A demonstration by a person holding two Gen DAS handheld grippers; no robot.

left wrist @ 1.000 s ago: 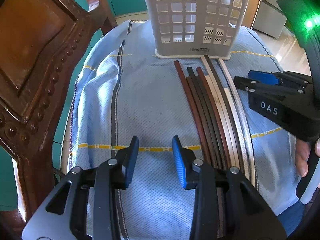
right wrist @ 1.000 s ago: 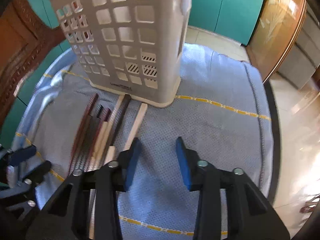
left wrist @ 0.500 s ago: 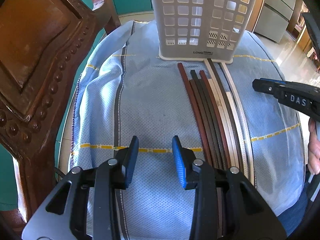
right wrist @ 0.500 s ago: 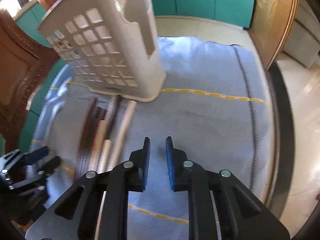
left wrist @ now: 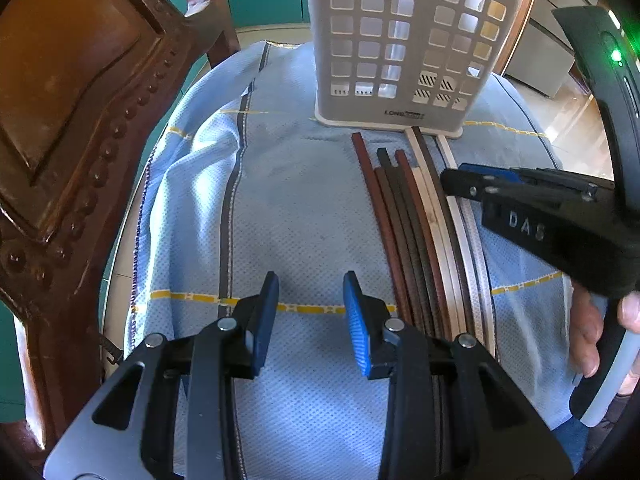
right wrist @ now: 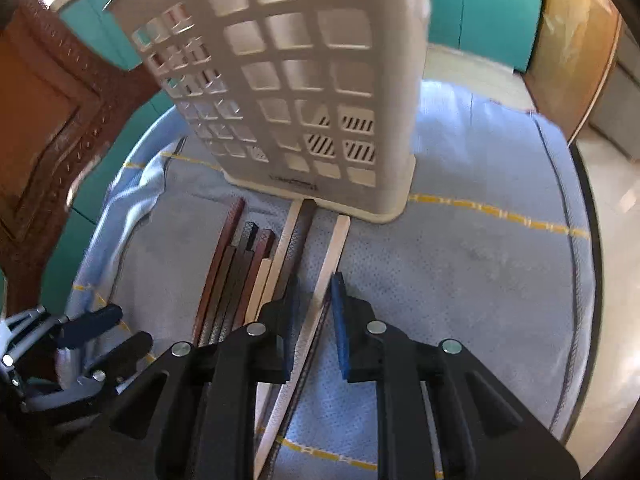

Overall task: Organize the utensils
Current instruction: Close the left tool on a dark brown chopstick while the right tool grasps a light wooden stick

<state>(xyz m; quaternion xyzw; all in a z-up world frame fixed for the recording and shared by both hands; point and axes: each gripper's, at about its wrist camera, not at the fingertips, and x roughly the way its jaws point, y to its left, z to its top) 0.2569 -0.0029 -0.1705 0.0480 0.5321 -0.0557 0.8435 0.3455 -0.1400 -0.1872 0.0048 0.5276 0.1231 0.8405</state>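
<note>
The right gripper [right wrist: 312,320] is low over the sticks [left wrist: 416,240]. Its blue pads [right wrist: 340,320] sit on each side of one pale stick [right wrist: 332,256], with a narrow gap and not yet pinching it, as far as I can tell. That pale stick is the one on the right edge of the row. It runs straight away from the gripper, and its far end touches the foot of the basket [right wrist: 316,92]. So the stick lies the same way the fingers point. I think the next move is to squeeze and lift it.

The left gripper [left wrist: 310,312] hangs wide open and holds nothing. It is just to the left of the row, over bare cloth [left wrist: 280,200]. The right gripper is the nearer one to the pale stick.

The sticks are long, thin and square-edged. They lie side by side, all pointing at the basket. Some are dark brown, some reddish, some pale like plain wood. They look hard and smooth.

The cloth is soft and light blue, with tiny dots, yellow lines and a dark stripe. It is rumpled at the left.

The basket stands upright at the far end. It is pale plastic with square holes, and I see nothing inside it. A carved brown wooden chair [left wrist: 80,120] stands on the left.
</note>
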